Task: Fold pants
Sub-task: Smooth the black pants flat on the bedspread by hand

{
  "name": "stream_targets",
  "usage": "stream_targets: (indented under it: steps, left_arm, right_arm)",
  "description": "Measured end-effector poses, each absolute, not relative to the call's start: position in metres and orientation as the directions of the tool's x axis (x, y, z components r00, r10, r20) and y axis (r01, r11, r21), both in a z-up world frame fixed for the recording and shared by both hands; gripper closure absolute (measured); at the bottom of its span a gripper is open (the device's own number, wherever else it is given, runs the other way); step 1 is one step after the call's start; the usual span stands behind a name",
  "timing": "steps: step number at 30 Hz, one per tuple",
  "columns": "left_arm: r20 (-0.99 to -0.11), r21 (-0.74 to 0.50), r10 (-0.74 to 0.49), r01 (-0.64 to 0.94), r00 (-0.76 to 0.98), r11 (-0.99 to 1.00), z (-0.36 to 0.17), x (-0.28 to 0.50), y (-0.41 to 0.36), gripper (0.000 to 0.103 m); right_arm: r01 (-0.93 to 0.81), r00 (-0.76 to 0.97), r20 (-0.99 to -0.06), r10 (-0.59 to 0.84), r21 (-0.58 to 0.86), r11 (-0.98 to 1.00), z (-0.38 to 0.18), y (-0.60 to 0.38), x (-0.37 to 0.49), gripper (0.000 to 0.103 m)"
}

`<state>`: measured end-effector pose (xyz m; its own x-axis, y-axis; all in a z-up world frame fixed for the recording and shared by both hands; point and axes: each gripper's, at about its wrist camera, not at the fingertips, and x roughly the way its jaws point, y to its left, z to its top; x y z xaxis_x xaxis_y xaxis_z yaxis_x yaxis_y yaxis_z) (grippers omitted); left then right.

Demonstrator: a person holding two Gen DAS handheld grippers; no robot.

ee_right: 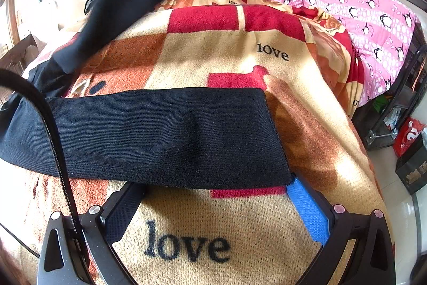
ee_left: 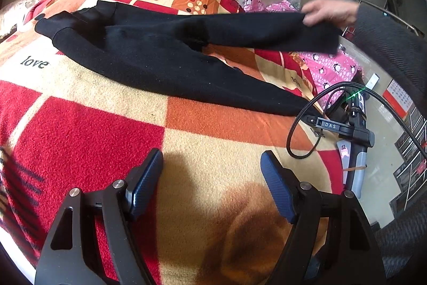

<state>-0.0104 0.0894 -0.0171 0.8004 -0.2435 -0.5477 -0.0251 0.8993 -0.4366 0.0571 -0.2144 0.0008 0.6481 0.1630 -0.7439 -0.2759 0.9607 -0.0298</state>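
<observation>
Fleece, red, orange and cream, lies nearest: the blanket under the left gripper, whose blue pads stand wide apart with nothing between them. The right gripper lies further right on the bed, its jaws also spread; the near leg's cuff drapes over its fingertips, unpinched as far as I can see. Beyond, the black pants lie across the blanket, waistband left, legs splayed in a V. At the far leg's cuff a bare hand lifts the cloth clear of the bed. Behind sit pink penguin bedding and a dark garment. No fold looks finished; bringing leg onto leg and halving remain.
</observation>
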Motion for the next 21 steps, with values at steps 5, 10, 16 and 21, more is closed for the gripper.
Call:
stream_targets:
  steps: [5,10,16,21]
  left_arm:
    - [-0.548,-0.436,-0.242,-0.026,0.801,0.899,-0.0171,-0.0108,0.0896,0.027]
    - [-0.555,-0.424,-0.231,-0.032,0.799,0.905,-0.0166,-0.0096,0.0883,0.027]
    - [-0.561,-0.413,-0.218,-0.042,0.799,0.91,-0.0165,-0.0087,0.0851,0.027]
    - [-0.568,-0.401,-0.2,-0.057,0.799,0.914,-0.0164,-0.0092,0.0827,0.027]
  right_arm:
    - [-0.276,0.648,-0.744,0.164,-0.029,0.961,0.0007,-0.2141,0.057,0.0]
    - [-0.276,0.648,-0.744,0.163,-0.029,0.961,0.0007,-0.2141,0.057,0.0]
    - [-0.275,0.648,-0.744,0.162,-0.031,0.961,0.0003,-0.2135,0.0583,0.0]
    - [-0.275,0.648,-0.744,0.162,-0.031,0.961,0.0004,-0.2133,0.0582,0.0]
